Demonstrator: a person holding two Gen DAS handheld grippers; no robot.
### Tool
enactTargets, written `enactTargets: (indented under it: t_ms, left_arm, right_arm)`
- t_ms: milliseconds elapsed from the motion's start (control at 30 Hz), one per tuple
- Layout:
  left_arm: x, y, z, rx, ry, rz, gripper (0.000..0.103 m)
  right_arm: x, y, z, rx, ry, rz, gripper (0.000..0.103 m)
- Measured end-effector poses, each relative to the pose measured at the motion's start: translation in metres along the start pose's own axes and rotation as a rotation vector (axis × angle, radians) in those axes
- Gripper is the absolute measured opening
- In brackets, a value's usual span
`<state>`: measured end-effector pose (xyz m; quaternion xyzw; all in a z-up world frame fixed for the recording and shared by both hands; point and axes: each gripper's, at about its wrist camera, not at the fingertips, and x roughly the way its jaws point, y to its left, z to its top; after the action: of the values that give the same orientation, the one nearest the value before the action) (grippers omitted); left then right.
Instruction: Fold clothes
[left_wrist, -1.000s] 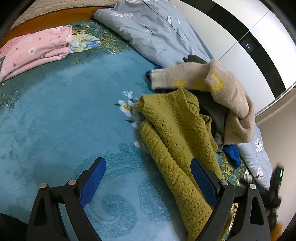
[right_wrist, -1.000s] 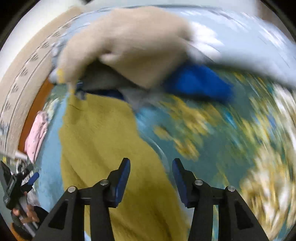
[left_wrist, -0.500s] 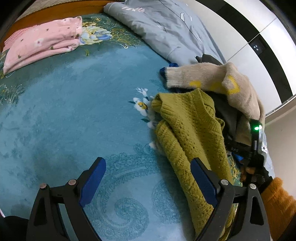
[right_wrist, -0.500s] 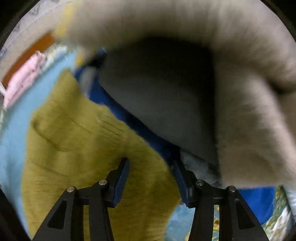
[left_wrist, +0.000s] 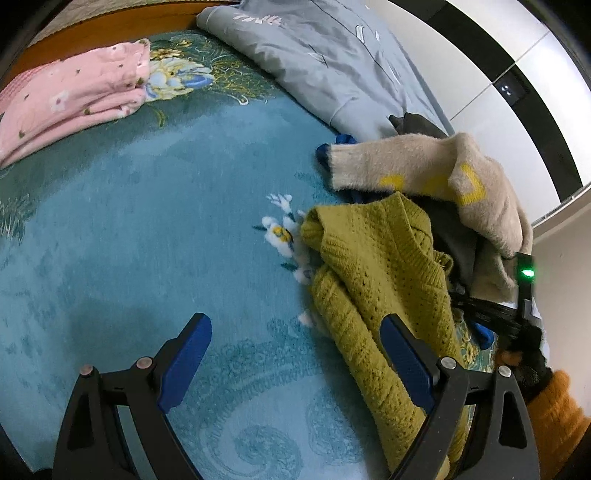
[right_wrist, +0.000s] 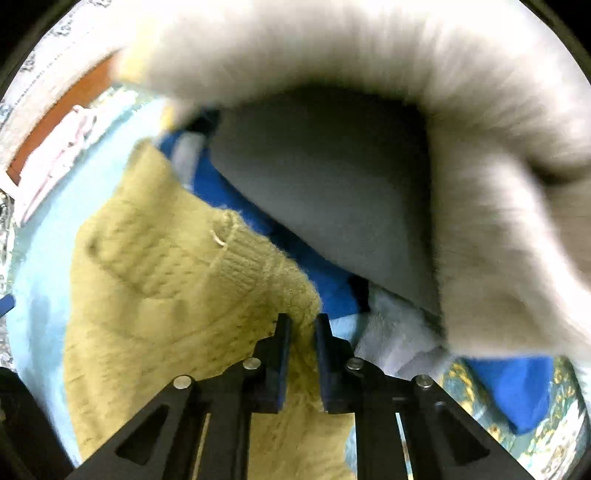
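Two black grippers with blue pads work over a bed. Nearest, the right gripper (right_wrist: 302, 325) is closing its jaws on an edge of the olive-green open-knit sweater (right_wrist: 177, 295), with a narrow strip of knit between the pads. The left gripper (left_wrist: 295, 354) stands wide apart and empty above the teal patterned bedspread (left_wrist: 147, 229), its right pad just beside the sweater's lower length. Behind the sweater lies a heap: a fuzzy beige jumper with yellow shapes (left_wrist: 461, 181) draped over dark grey and blue garments. Farther back are a folded pink floral garment (left_wrist: 74, 99) and a grey-blue quilt (left_wrist: 325, 62).
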<state>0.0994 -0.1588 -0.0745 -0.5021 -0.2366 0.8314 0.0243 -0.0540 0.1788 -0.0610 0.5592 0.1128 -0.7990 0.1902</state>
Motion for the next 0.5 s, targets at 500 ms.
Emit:
enactTargets:
  t_ms: [500]
  left_arm:
    - [0.023,-0.051,0.034,0.373,0.048,0.07,0.093]
  right_arm:
    - [-0.1,0.027,-0.116,-0.019,-0.052,0.09,0.004]
